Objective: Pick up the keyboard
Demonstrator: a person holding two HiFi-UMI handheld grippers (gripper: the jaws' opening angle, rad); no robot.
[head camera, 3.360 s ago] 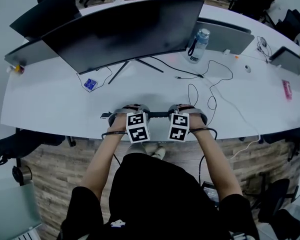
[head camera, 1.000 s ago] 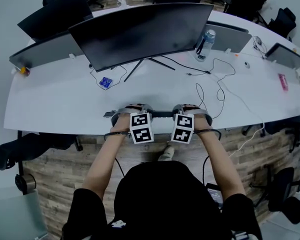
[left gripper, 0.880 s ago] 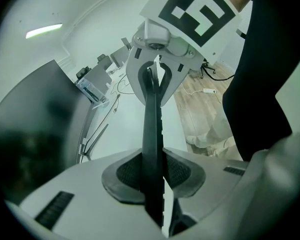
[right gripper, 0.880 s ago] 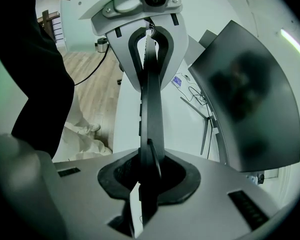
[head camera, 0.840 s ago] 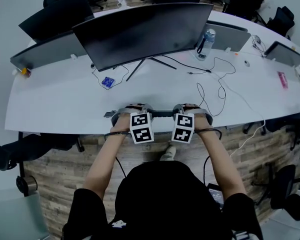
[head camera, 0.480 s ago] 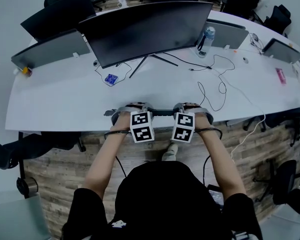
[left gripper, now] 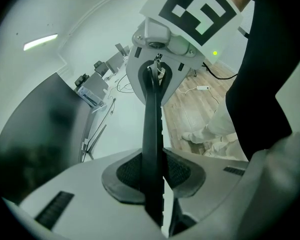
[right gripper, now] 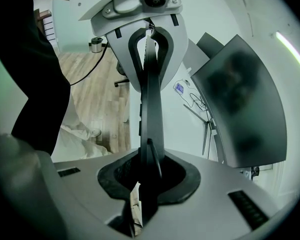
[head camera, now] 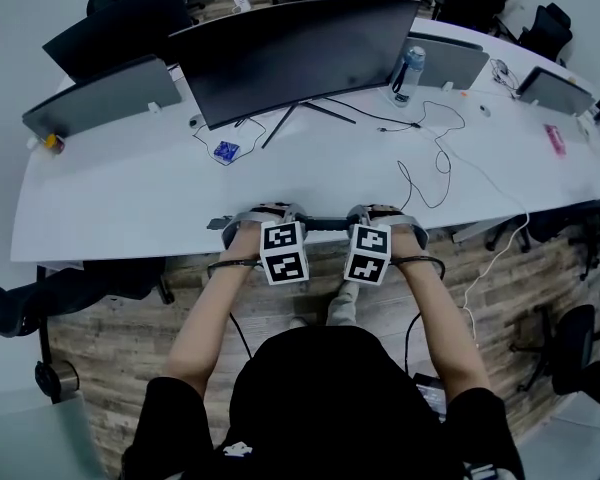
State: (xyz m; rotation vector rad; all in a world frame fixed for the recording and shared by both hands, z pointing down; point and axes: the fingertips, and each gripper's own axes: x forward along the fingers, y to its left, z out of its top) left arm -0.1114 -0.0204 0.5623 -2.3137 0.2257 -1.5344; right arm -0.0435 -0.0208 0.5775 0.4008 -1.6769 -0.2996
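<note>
The keyboard [head camera: 320, 224] is a thin dark slab held edge-on between my two grippers, above the front edge of the white desk [head camera: 130, 208]. My left gripper [head camera: 252, 218] is shut on its left end and my right gripper [head camera: 385, 218] on its right end. In the left gripper view the keyboard [left gripper: 152, 134] runs from my left gripper [left gripper: 152, 171], pinched between the pads, up to the right gripper [left gripper: 160, 59]. The right gripper view mirrors this: the keyboard [right gripper: 151, 99] rises from my right gripper [right gripper: 149, 176] to the left gripper [right gripper: 150, 24].
A wide curved monitor [head camera: 300, 53] stands at the back of the desk, with a second screen [head camera: 110, 33] behind it. A water bottle [head camera: 410, 68], loose cables [head camera: 430, 158] and a small blue item [head camera: 226, 151] lie on the desk. Wood floor and office chairs [head camera: 40, 298] surround it.
Both grippers have drawn back together with the keyboard toward the desk's front edge. The monitor, bottle and cables now sit farther off in the head view. Neither grip has changed.
</note>
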